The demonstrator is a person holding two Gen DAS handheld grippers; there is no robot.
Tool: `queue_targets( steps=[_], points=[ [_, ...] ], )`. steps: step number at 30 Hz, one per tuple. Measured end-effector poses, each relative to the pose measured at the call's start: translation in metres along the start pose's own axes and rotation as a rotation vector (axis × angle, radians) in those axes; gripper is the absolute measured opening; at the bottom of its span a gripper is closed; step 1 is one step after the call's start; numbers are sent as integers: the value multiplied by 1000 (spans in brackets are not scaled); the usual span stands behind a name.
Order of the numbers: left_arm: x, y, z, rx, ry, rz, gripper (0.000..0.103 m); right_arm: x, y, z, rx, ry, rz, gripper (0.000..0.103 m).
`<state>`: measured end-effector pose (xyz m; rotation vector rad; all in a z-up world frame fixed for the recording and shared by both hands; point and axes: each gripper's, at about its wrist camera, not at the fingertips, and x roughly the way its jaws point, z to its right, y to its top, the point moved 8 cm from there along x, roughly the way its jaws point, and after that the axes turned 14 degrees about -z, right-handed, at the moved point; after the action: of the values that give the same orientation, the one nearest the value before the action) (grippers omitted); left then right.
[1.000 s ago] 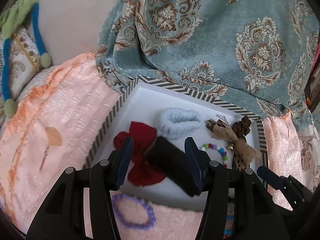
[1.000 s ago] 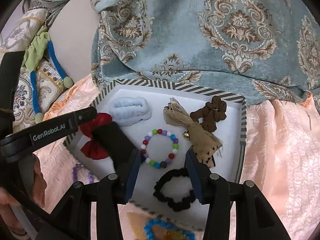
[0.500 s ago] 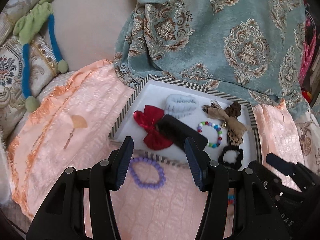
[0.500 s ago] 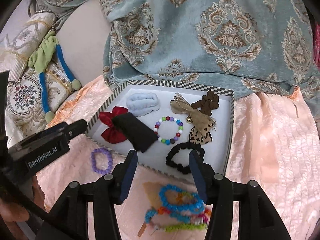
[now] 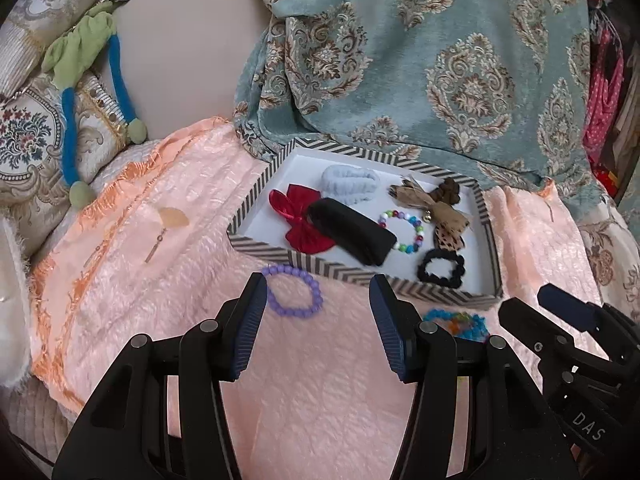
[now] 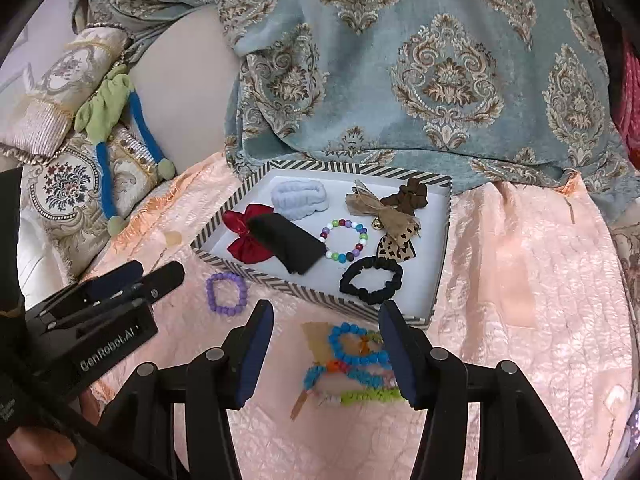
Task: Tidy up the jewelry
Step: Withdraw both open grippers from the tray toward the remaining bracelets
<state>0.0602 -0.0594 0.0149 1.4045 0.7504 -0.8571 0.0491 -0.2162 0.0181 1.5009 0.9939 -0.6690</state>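
A striped-rim white tray (image 5: 344,274) (image 6: 308,295) lies on the peach bedspread. It holds a red bow (image 5: 304,216), a black folded pouch (image 5: 352,234) (image 6: 290,242), a pale blue scrunchie (image 5: 350,182), a multicolour bead bracelet (image 5: 402,230) (image 6: 345,240), brown bows (image 5: 436,204) and a black scrunchie (image 5: 440,268) (image 6: 371,280). A purple bead bracelet (image 5: 294,292) (image 6: 226,294) lies just in front of the tray. A pile of blue and green bead bracelets (image 6: 356,360) (image 5: 458,322) lies before the tray's near right corner. My left gripper (image 5: 318,312) hangs open and empty. My right gripper (image 6: 326,344) is empty, its jaws opening above the bead pile.
A teal patterned blanket (image 5: 420,60) is draped behind the tray. Embroidered cushions (image 5: 28,140) and a green and blue cloth toy (image 5: 86,64) lie at the left. A small earring (image 5: 154,246) rests on the bedspread. A hand (image 6: 36,452) holds the left gripper.
Both grippers have drawn back from the tray toward me and risen a little. The black pouch now lies free in the tray. The right jaws have spread wider.
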Motion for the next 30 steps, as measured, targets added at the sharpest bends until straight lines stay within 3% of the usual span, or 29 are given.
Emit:
queue_targets(
  steps=[14,30],
  points=[
    [-25,-21,9,11,-2,30,53,-27,-20,-5,-22,-6,25,59],
    [-24,-29,7,0,-2,18,53,-38,-25,-6,-29,-6,37,64]
  ],
)
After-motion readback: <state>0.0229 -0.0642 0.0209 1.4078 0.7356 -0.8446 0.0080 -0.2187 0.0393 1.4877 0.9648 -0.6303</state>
